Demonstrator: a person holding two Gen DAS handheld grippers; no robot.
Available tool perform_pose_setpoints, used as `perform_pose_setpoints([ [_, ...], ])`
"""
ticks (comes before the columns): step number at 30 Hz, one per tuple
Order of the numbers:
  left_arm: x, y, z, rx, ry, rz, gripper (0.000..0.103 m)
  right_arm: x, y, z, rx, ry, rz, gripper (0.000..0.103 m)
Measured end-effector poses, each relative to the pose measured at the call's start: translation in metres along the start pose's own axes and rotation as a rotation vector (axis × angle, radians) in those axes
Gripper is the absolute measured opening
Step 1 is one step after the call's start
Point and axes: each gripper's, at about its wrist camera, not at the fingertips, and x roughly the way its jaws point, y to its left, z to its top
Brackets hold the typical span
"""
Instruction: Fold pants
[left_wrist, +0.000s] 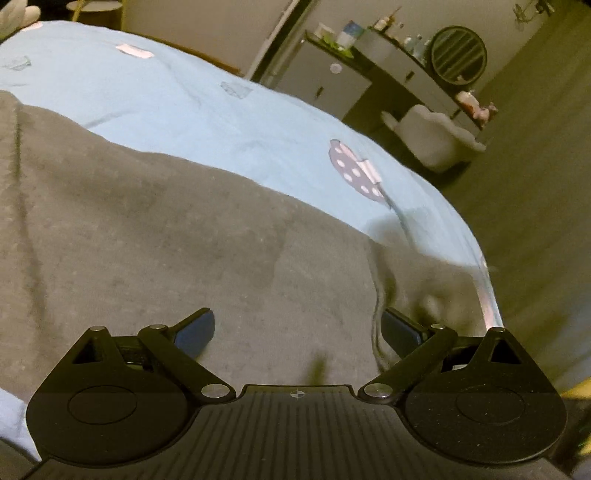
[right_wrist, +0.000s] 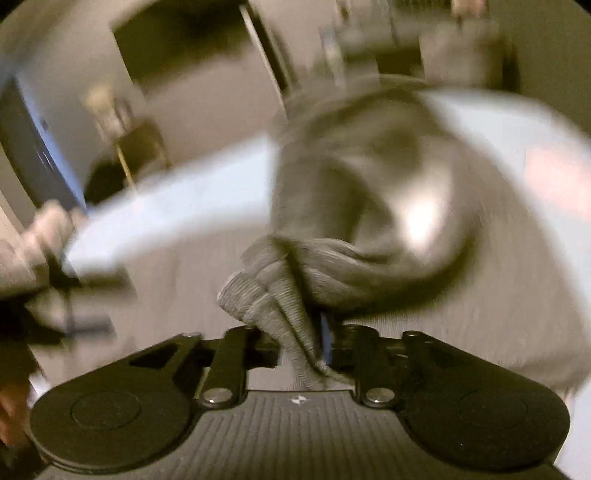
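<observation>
**Desk:** What did the two wrist cameras catch?

**Photographer:** One pair of grey pants (left_wrist: 155, 229) lay spread across a bed covered by a pale blue sheet (left_wrist: 229, 110). The left gripper (left_wrist: 297, 330) hovered over the fabric with its two jaws wide apart and nothing between them; a seam of the pants ran just inside the right-hand finger (left_wrist: 400, 330).

**Desk:** And the other one?

**Photographer:** The right gripper (right_wrist: 299, 332) was pinched on one ribbed cuff (right_wrist: 266, 295) of the pants, the knit bunched between its two nearly closed fingers, the leg trailing away in a raised grey fold. That view was heavily blurred.

**Desk:** Anything else countable?

**Photographer:** On the sheet, one purple patch with white dots (left_wrist: 354, 170). Beyond the bed, one round mirror (left_wrist: 458, 55) stood on a dark dresser (left_wrist: 373, 88), with one pale padded chair (left_wrist: 436, 140) beside it. Small bottles crowded the dresser top, too small to count.
</observation>
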Motion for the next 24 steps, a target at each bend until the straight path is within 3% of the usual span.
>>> perform_pose_setpoints([
  [2, 0.000, 0.002, -0.001, 0.009, 0.008, -0.022, 0.100, -0.017, -0.006, 0.001, 0.034, -0.018, 0.044, 0.038],
  [3, 0.002, 0.002, -0.002, 0.014, 0.011, -0.038, 0.100, -0.026, -0.014, 0.007, 0.086, -0.003, 0.090, 0.063],
  [4, 0.005, 0.000, -0.003, 0.016, 0.021, -0.052, 0.100, -0.036, -0.020, 0.008, 0.135, -0.015, 0.128, 0.079],
  [5, 0.009, -0.003, -0.003, 0.016, 0.035, -0.068, 0.100, -0.047, -0.028, 0.010, 0.178, -0.053, 0.156, 0.080],
  [11, 0.039, -0.052, -0.005, 0.091, 0.138, -0.206, 0.100, -0.085, -0.080, 0.001, 0.423, -0.216, 0.055, 0.077],
  [14, 0.051, -0.084, -0.001, 0.183, 0.136, -0.223, 0.100, -0.095, -0.092, -0.026, 0.493, -0.269, -0.048, 0.054],
  [15, 0.057, -0.092, 0.003, 0.187, 0.142, -0.221, 0.100, -0.096, -0.090, -0.034, 0.488, -0.269, -0.092, 0.040],
  [16, 0.063, -0.097, 0.006, 0.180, 0.150, -0.228, 0.100, -0.099, -0.087, -0.038, 0.493, -0.269, -0.121, 0.036],
  [19, 0.082, -0.108, 0.017, 0.118, 0.187, -0.275, 0.098, -0.102, -0.086, -0.038, 0.473, -0.299, -0.141, 0.036],
  [20, 0.086, -0.109, 0.021, 0.096, 0.196, -0.284, 0.092, -0.100, -0.085, -0.038, 0.462, -0.286, -0.146, 0.036],
  [21, 0.089, -0.112, 0.023, 0.089, 0.199, -0.297, 0.088, -0.095, -0.084, -0.038, 0.458, -0.268, -0.147, 0.036],
  [24, 0.090, -0.118, 0.027, 0.114, 0.168, -0.294, 0.087, -0.086, -0.090, -0.038, 0.503, -0.253, -0.125, 0.036],
])
